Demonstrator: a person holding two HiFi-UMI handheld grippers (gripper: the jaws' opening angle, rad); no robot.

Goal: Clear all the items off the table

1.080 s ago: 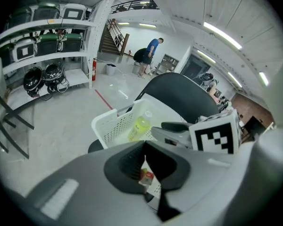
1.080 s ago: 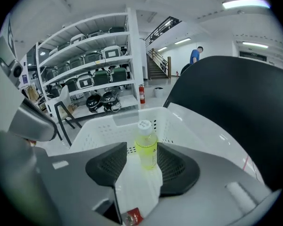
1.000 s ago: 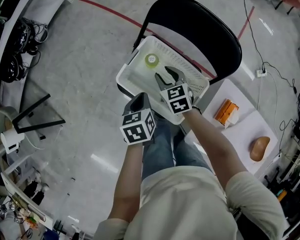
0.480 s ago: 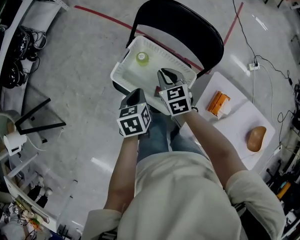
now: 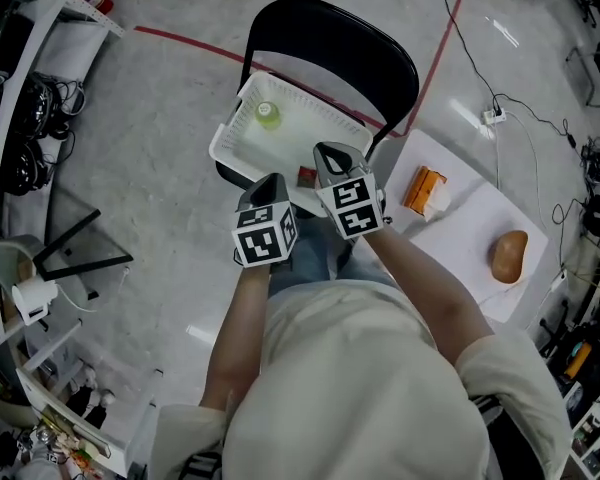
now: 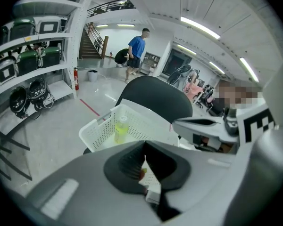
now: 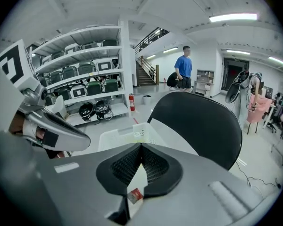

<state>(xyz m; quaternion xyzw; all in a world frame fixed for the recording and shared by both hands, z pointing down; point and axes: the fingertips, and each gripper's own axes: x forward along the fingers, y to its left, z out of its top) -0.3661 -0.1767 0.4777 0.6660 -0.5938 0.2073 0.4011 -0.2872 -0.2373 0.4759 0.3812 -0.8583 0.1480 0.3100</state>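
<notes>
**Both grippers empty at the basket, two items on the table**

Grey polished floor [image 5: 160, 168] fills most of my head view, with a red line taped across it. Nearest to me, the person's forearms reach forward with the two tools side by side. My left gripper [image 5: 271, 183] has its jaws pressed together with nothing in them. The left gripper view shows the pads meeting in one seam. My right gripper [image 5: 330, 153] sits just beside it, a little further forward. Its jaws are just closing, pads meeting on nothing.

Just past the jaw tips stands a white basket [image 5: 242, 105] on the seat of a black chair [image 5: 330, 38]. A yellow-green bottle [image 5: 268, 115] stands in the basket's far corner. A small red item [image 5: 307, 176] lies at its near edge, close to the right gripper's tip.

To the right of the chair is the white table [image 5: 460, 253]. An orange packet [image 5: 423, 190] lies on it near the basket side, and a brown rounded item [image 5: 508, 256] lies well apart from it toward the far edge.

Further off, the right gripper view shows shelves [image 7: 85, 79] loaded with cases and helmets. A person in a blue shirt [image 7: 184, 67] stands near a staircase.
</notes>
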